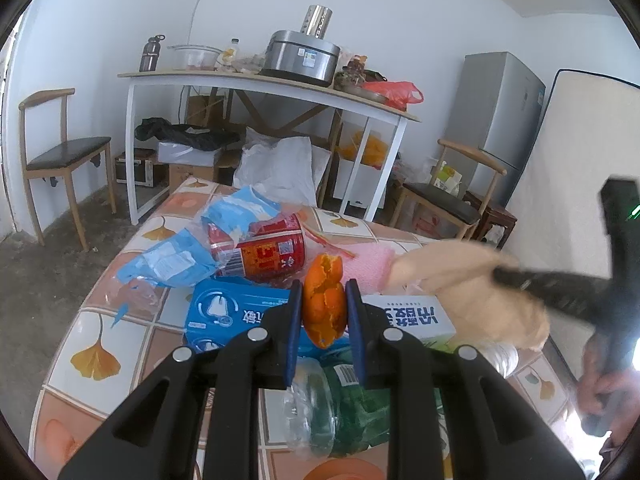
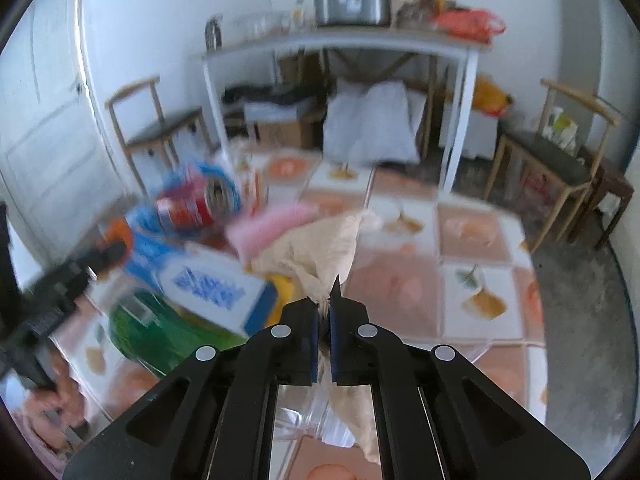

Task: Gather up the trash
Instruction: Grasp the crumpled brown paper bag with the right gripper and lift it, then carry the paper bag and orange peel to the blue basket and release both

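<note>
Blurred, covered and cut-off parts of the cluttered table

The whole right wrist view is smeared, so the print on the white and blue box [image 2: 218,286] cannot be read and the red can [image 2: 188,210] is only a streak; the left gripper [image 2: 102,254] shows there as a dark blur at the left edge; in the left wrist view the beige bag [image 1: 460,276] is blurred and covers the right end of the pink cloth [image 1: 370,262]; the right gripper [image 1: 504,274] is a dark smear whose tips are lost against that bag; the green bottle [image 1: 356,404] lies partly behind the near black fingers [image 1: 294,312]; the hand [image 1: 604,376] at the right edge is cut off.
</note>
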